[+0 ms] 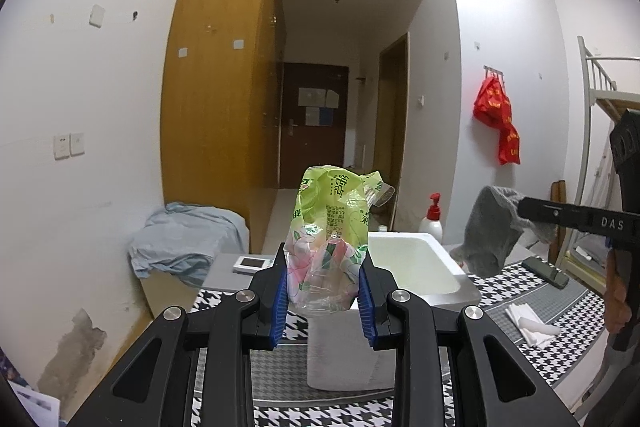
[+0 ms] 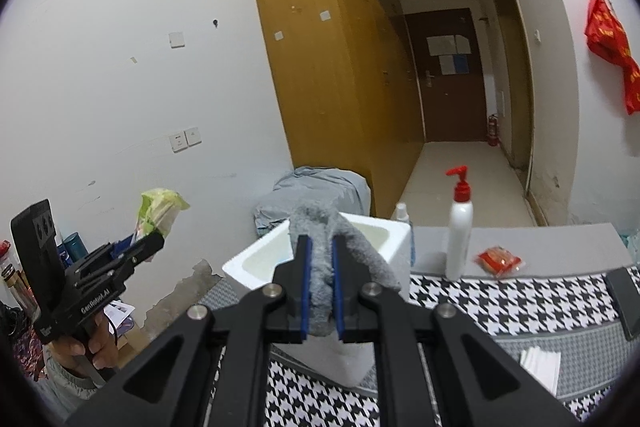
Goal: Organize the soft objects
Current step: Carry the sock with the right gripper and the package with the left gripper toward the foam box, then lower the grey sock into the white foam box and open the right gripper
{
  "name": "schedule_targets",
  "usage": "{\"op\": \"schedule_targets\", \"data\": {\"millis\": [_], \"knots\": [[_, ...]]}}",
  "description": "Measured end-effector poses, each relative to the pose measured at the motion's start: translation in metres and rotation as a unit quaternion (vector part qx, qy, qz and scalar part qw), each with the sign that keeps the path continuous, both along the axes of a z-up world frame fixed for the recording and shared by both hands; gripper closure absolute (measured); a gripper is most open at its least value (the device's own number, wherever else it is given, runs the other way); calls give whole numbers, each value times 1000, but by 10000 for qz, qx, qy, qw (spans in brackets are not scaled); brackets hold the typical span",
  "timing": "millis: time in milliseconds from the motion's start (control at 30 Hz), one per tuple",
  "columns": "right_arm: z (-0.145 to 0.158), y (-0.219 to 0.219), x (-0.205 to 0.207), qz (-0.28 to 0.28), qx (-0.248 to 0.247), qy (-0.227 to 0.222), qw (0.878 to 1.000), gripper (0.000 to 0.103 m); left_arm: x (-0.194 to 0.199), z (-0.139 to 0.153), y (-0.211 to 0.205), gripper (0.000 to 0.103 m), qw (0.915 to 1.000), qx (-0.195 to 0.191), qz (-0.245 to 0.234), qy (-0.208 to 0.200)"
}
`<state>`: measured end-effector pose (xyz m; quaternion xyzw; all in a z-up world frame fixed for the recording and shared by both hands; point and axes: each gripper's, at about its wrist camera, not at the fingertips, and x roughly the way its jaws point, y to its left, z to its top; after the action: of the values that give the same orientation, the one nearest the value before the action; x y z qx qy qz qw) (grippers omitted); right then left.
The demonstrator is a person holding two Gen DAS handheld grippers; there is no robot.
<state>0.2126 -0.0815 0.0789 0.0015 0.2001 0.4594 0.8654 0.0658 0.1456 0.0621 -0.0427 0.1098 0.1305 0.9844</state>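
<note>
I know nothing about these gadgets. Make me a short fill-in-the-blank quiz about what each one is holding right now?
1. The left gripper is shut on a crinkly ____ plastic packet.
2. The right gripper clamps a fluffy ____ cloth.
3. Both hang above a white foam ____ on the checked table.
4. The white pump bottle has a ____ top.

Missing words: green; grey; box; red

The white foam box point(image 2: 320, 259) stands open-topped, its mouth unblocked; a pump bottle point(image 2: 459, 231) stands just right of it on the table point(image 2: 500, 307).
</note>
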Motion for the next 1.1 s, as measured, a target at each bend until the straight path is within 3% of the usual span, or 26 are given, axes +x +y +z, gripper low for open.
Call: {"op": "schedule_targets", "data": {"millis": [367,1100], "knots": [[2,34,8,231,-105,27,9997,91,0,-5,11,72,9999,-86,128,25],[-20,85,28,149,-678,287,9972,90,-1,-8,18,72,9997,-142,205,60]]}}
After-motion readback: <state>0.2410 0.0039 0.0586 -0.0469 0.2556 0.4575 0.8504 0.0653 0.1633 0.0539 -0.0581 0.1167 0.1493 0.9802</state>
